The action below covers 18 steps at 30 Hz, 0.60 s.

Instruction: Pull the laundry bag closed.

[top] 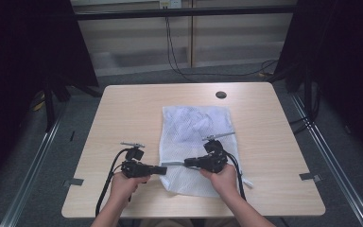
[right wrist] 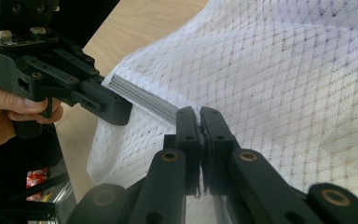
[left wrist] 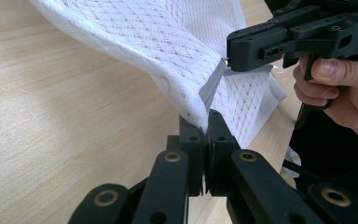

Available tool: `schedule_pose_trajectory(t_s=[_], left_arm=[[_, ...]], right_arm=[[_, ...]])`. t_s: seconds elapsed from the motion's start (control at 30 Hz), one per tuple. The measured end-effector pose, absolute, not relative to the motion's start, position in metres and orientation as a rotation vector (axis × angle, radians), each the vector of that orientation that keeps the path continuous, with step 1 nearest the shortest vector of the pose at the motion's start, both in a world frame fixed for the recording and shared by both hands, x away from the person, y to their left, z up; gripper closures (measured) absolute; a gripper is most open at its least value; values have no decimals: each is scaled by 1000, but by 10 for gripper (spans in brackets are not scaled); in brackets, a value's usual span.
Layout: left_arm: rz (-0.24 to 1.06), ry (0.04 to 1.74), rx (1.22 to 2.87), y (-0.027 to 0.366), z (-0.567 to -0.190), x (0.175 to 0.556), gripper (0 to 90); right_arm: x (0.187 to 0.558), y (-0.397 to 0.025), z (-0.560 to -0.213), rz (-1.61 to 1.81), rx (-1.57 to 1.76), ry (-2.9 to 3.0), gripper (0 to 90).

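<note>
The white mesh laundry bag (top: 197, 147) lies flat on the desk (top: 123, 118), just right of its centre, its near end toward six o'clock; along that near left edge runs a grey zipper strip (top: 172, 163), and both tools are on it. The left hand-held gripper (left wrist: 207, 122) has its jaws pressed together on the bag's edge where the strip begins; the right hand-held gripper (right wrist: 199, 117) is likewise closed tight, clamped on the strip a little farther along, toward three o'clock. The step in hand looks like working the zipper, one tool anchoring the cloth while the other draws along the strip. To do it well, I judge the left one should stay put and keep the mesh taut; the right should pull straight along the strip's line, not upward, so the loose netting does not bunch or catch in the teeth; whether it grips the slider tab itself or only the tape I cannot tell, so that grip deserves checking before pulling.
</note>
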<state>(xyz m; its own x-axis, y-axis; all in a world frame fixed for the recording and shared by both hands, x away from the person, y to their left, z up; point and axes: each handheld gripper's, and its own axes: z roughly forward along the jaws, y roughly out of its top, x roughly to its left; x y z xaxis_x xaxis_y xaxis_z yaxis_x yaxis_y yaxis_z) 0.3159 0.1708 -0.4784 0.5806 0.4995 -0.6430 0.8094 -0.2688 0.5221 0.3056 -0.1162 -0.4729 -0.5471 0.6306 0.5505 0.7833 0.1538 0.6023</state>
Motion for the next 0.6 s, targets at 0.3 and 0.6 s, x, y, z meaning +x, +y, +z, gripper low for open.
schedule_pose_trajectory(t_s=[0.3,0.6], left_arm=[[-449,1049,1932,171,-478,316,882],[-454,1058,1919,174,-478,316,882]], right_arm=[[305,-117,-472,-1346,-1397,-2249,867],[306,-123,-473,-1346,-1423,-2243,867]])
